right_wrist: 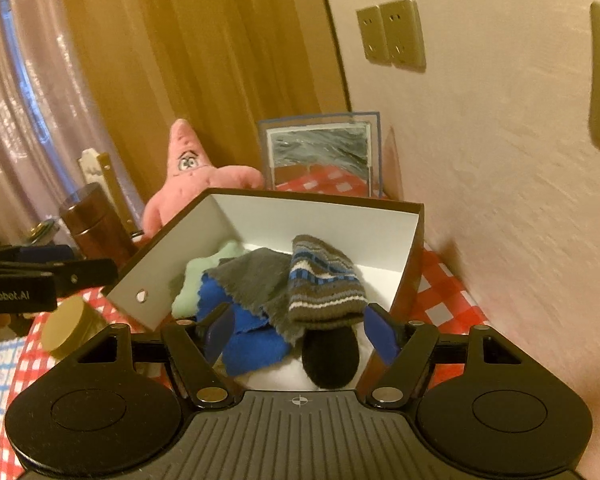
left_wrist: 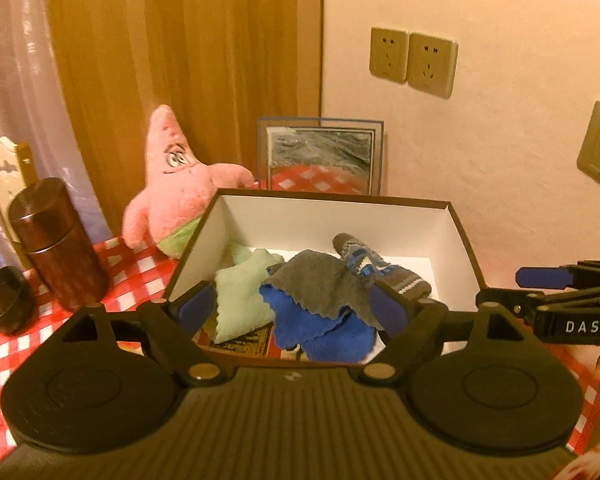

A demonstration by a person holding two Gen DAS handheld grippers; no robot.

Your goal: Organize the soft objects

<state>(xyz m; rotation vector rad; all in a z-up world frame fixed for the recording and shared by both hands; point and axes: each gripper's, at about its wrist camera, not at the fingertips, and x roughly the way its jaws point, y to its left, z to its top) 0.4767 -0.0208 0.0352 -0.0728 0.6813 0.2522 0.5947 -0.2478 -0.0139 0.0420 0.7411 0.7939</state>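
Note:
A brown box (left_wrist: 332,196) with white inner walls stands on the checked tablecloth. Inside lie a pale green cloth (left_wrist: 240,292), a grey cloth (left_wrist: 320,284) over a blue cloth (left_wrist: 324,332), and a striped knitted sock (left_wrist: 396,276) at the right. My left gripper (left_wrist: 290,304) hangs open above the box's near edge with nothing between its blue pads. My right gripper (left_wrist: 516,288) is off to the right of the box, open and empty. In the right wrist view the sock (right_wrist: 324,280) shows beyond the right gripper (right_wrist: 300,332), untouched. A pink star plush toy (left_wrist: 180,184) stands behind the box's left corner.
A brown cylindrical canister (left_wrist: 60,244) stands left of the box, and a gold-lidded jar (right_wrist: 72,328) sits nearer. A framed picture (left_wrist: 324,156) leans on the wall behind the box. Curtains hang at the back left; wall sockets (left_wrist: 412,60) are at the right.

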